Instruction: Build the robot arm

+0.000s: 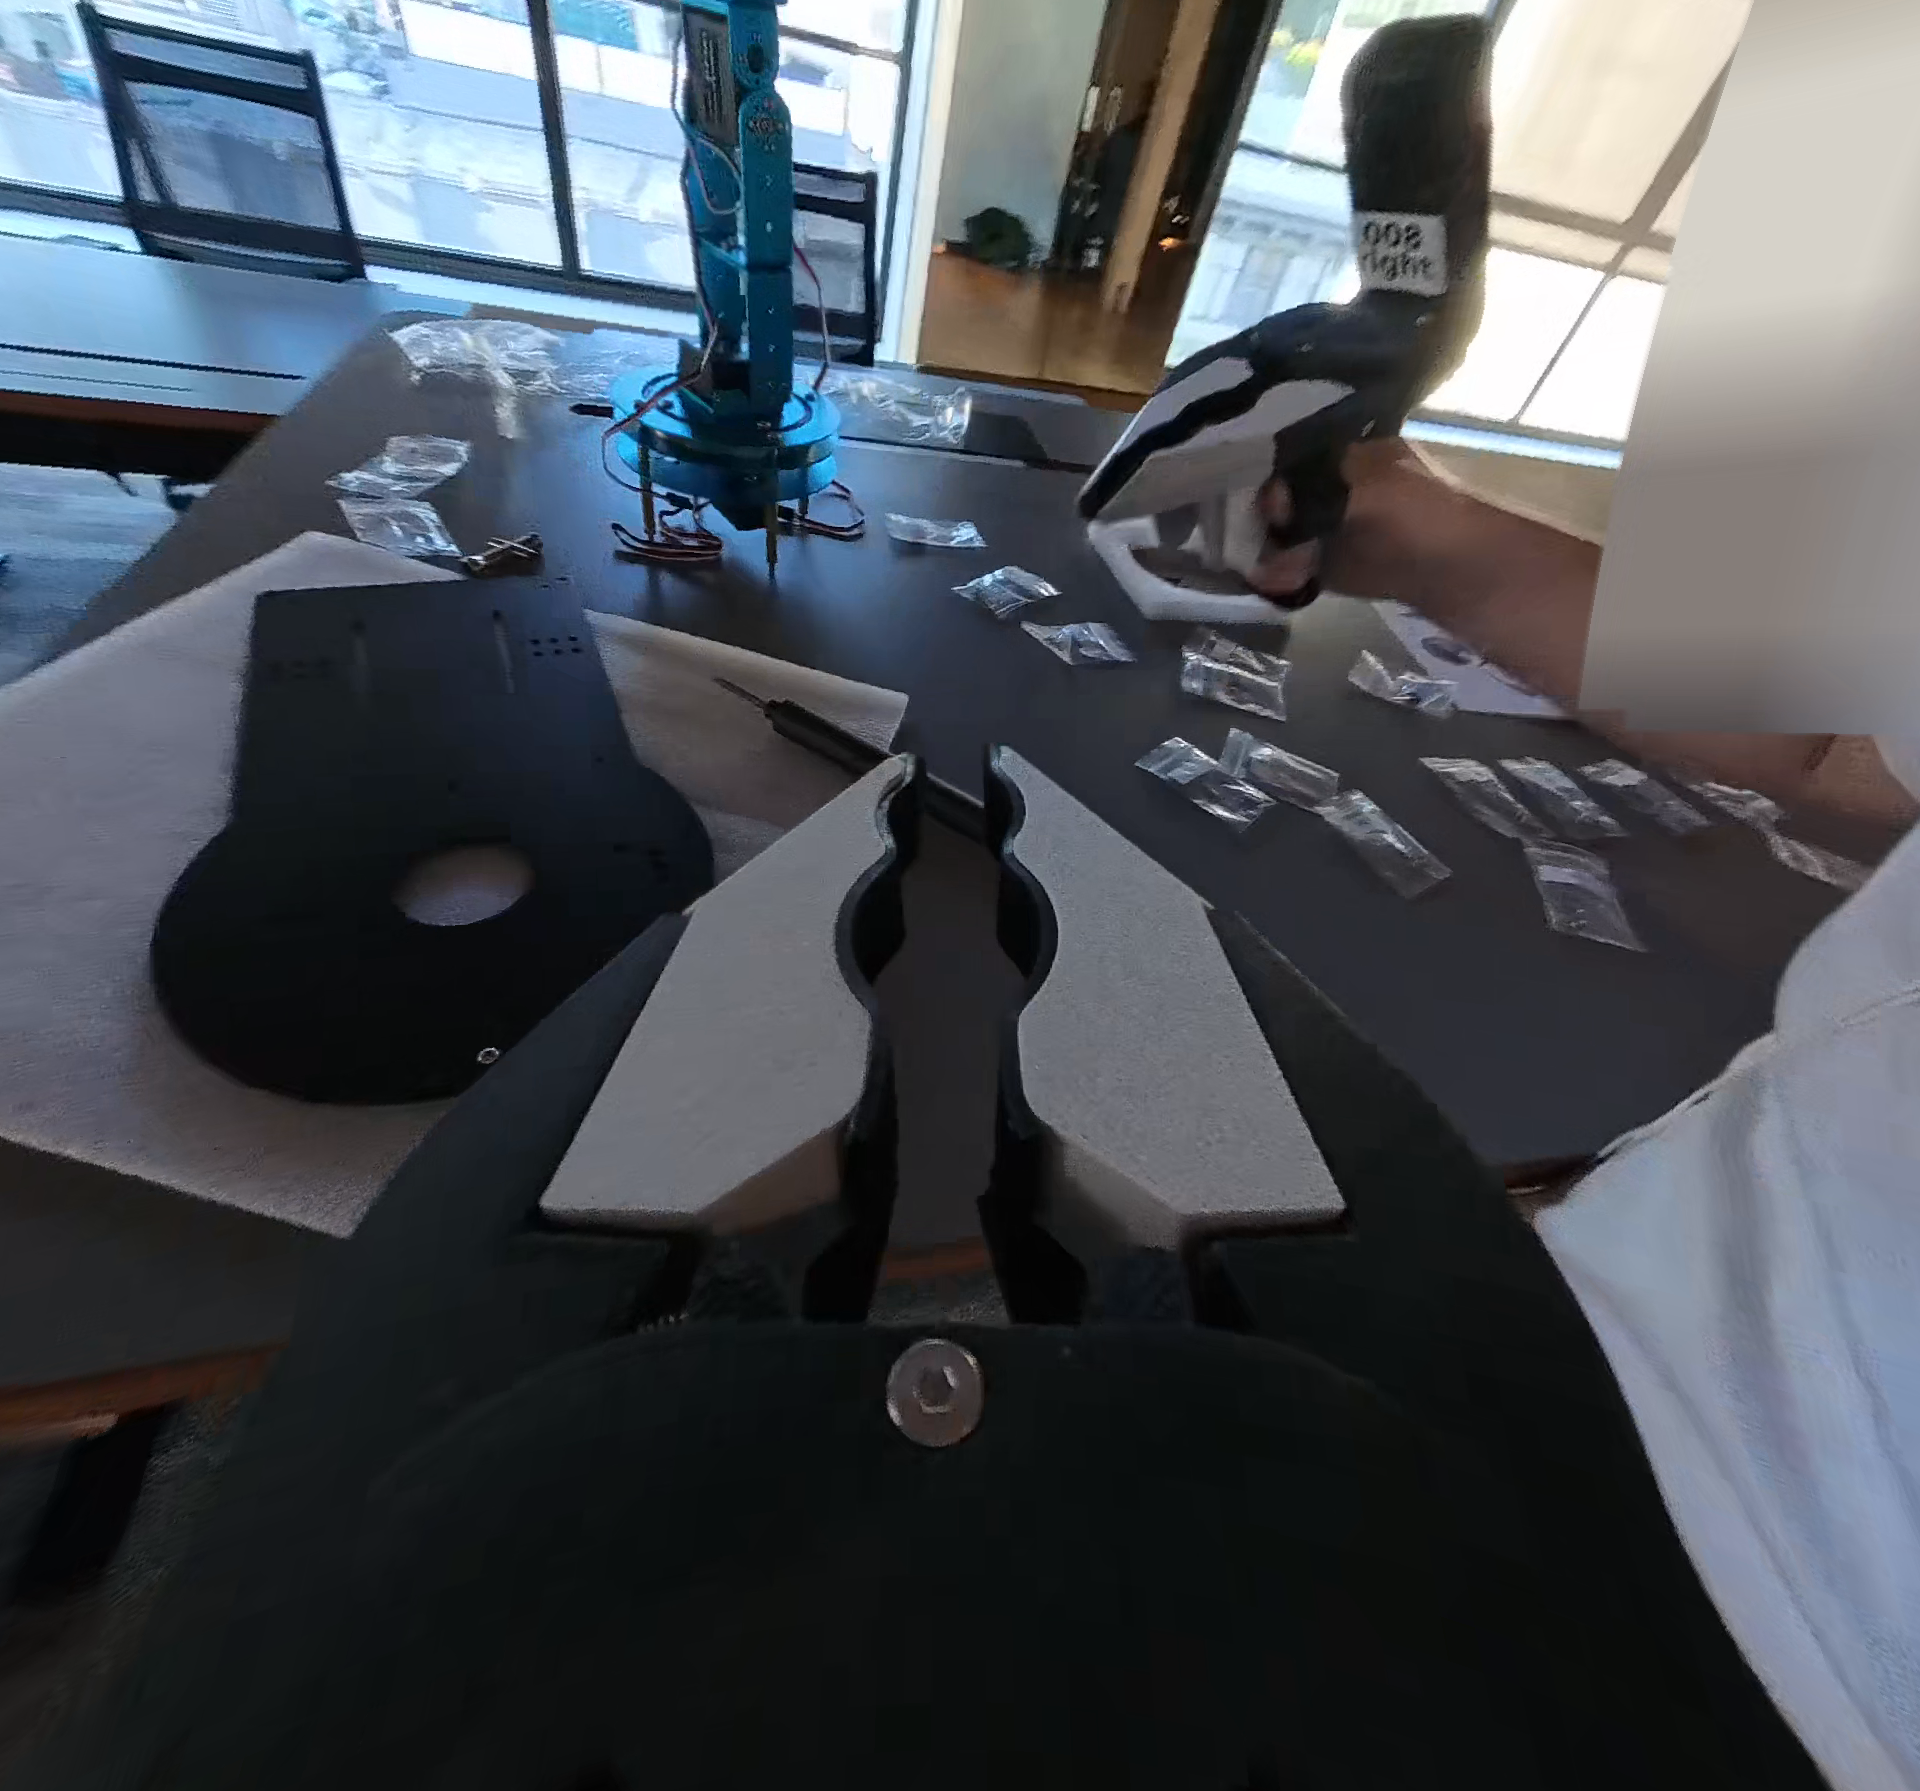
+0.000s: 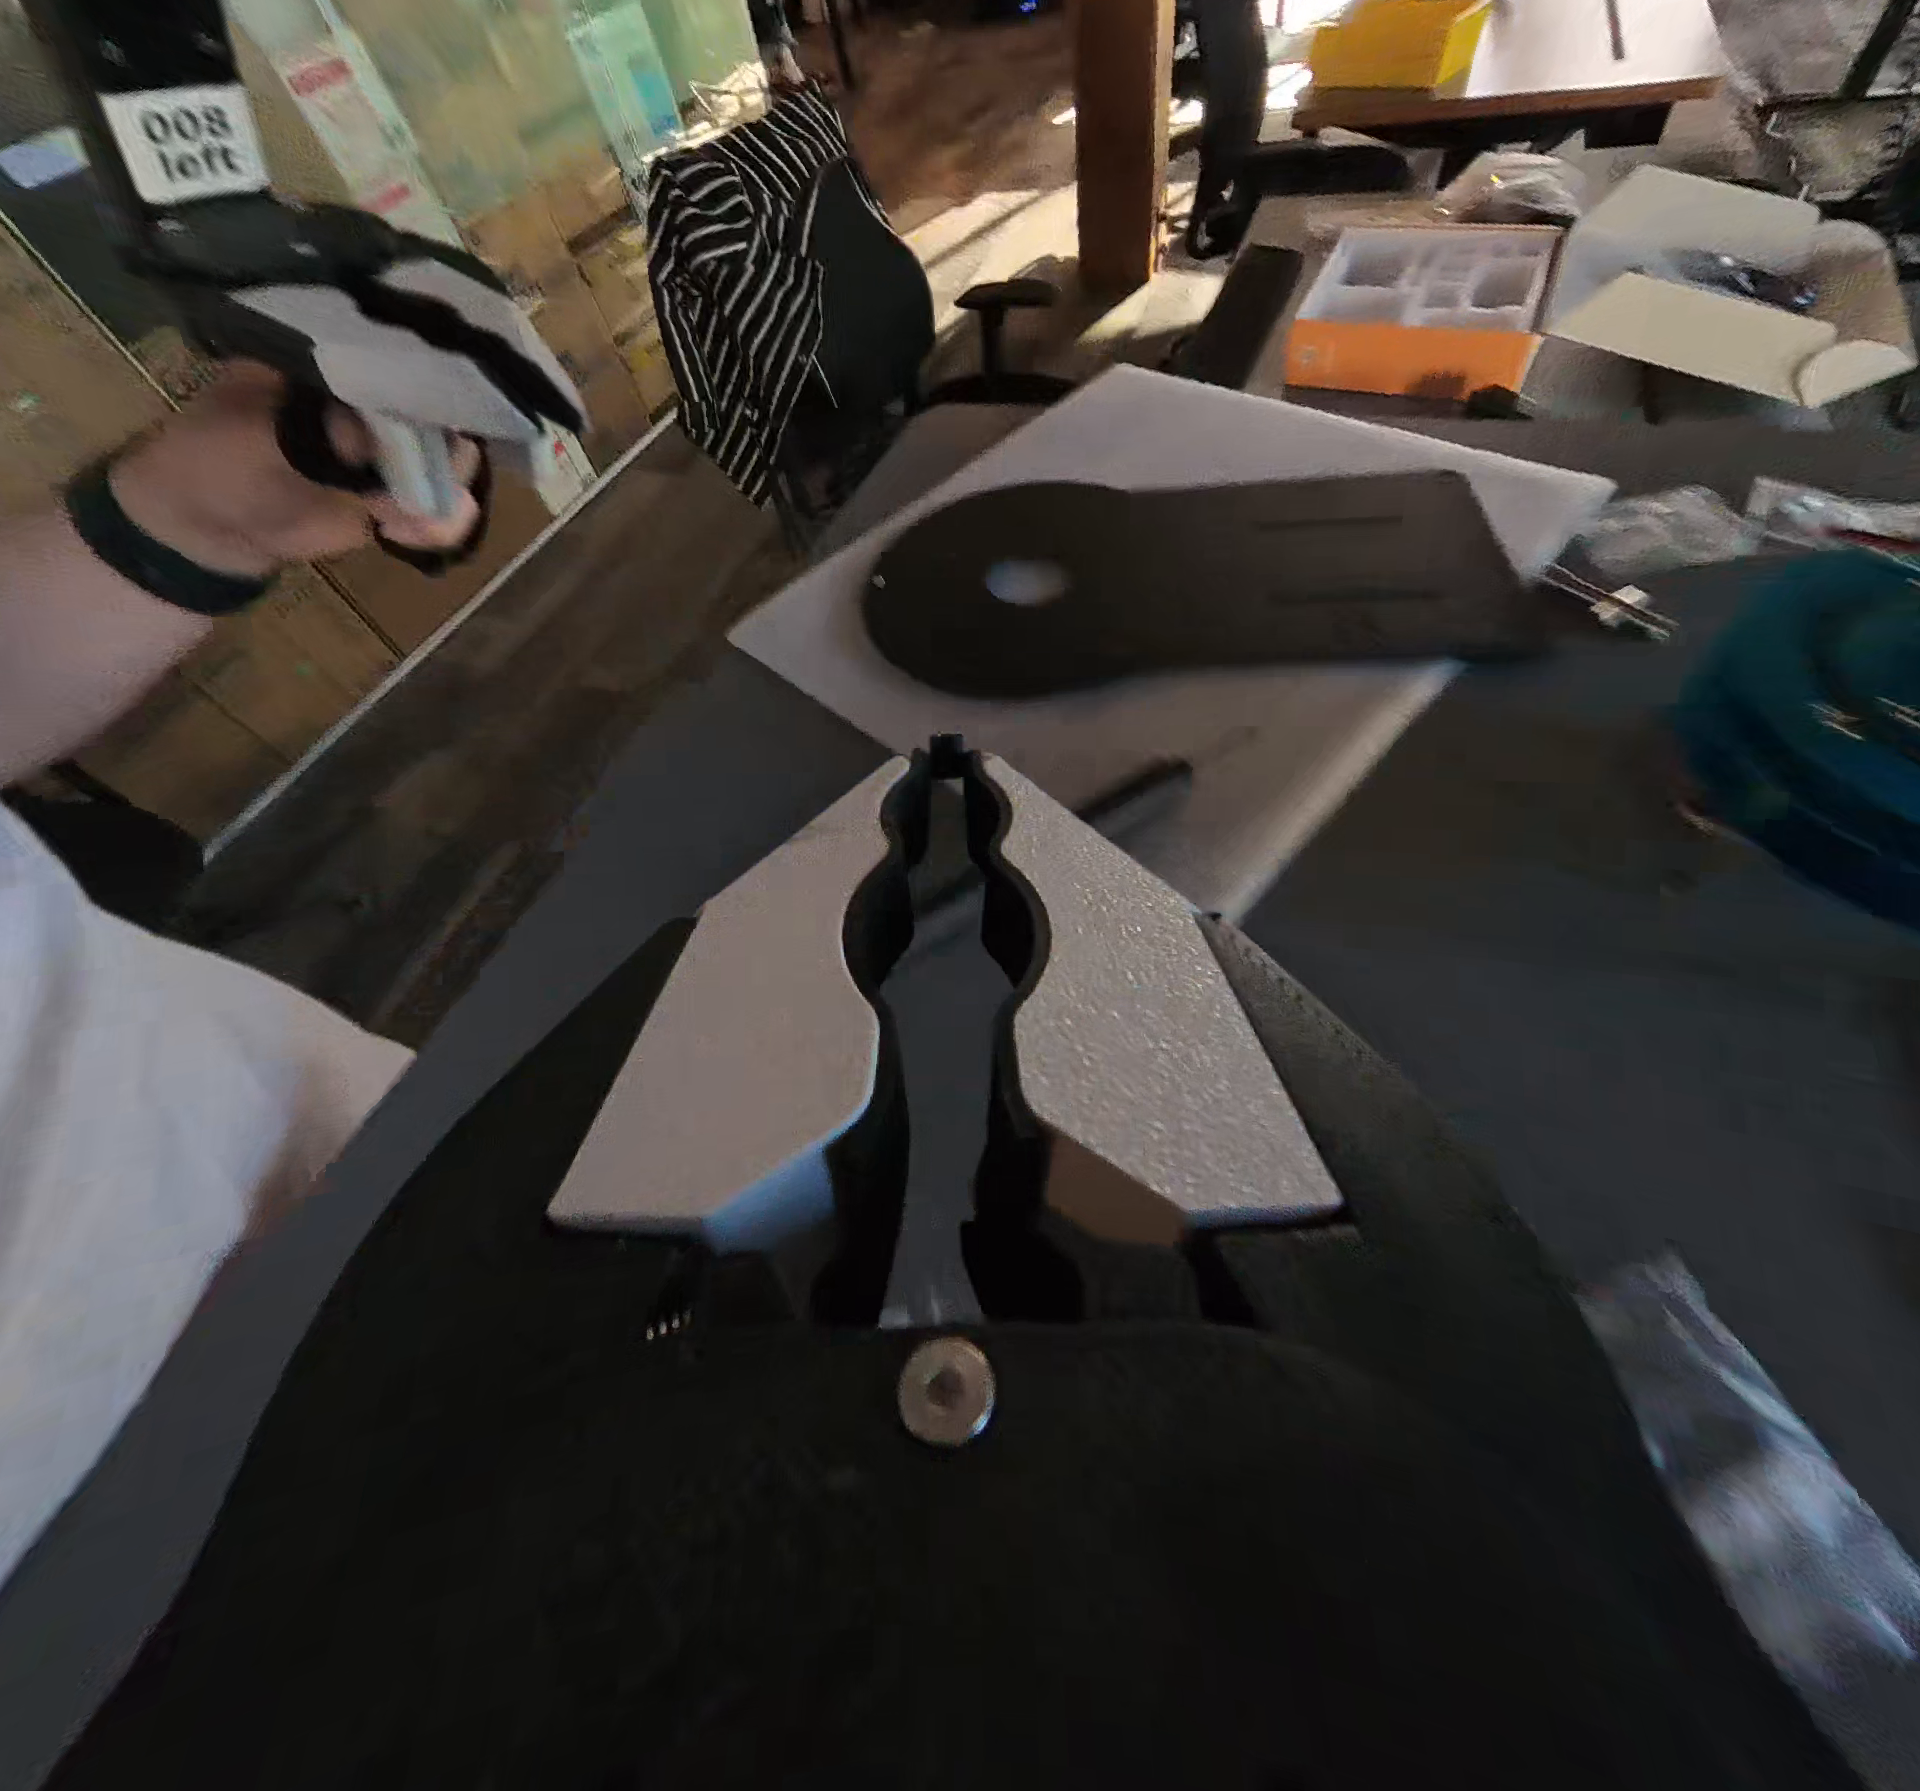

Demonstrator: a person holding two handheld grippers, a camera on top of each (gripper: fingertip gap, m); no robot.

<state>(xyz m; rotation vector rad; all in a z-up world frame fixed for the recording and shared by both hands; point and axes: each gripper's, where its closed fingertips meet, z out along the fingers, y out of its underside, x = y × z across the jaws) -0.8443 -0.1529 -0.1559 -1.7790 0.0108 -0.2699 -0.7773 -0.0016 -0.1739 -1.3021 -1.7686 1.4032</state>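
Note:
My right gripper (image 2: 943,773) is shut on a small black part (image 2: 943,749) that pokes out between its tips. It hangs over the dark table (image 2: 1507,962), short of a black flat plate (image 2: 1195,588) with a round hole that lies on a white foam sheet (image 2: 1143,432). In the left wrist view the right gripper (image 1: 1091,494) is raised at the right. My left gripper (image 1: 953,775) is open by a narrow gap and empty, above the table's near edge. A black screwdriver (image 1: 831,744) lies on the foam just beyond its tips. The plate (image 1: 416,806) is to its left.
A blue robot arm (image 1: 727,287) stands on a round base at the table's back, wires around it. Several small clear bags (image 1: 1278,775) of parts lie scattered on the right. Two loose bolts (image 1: 504,552) lie near the foam (image 1: 104,858). A chair with a striped garment (image 2: 748,287) stands beyond the table. The gap from one gripper's tips to the other's is roughly 20 cm. From my right tips it is roughly 15 cm to the black screwdriver (image 1: 831,744); from my left, 20 cm.

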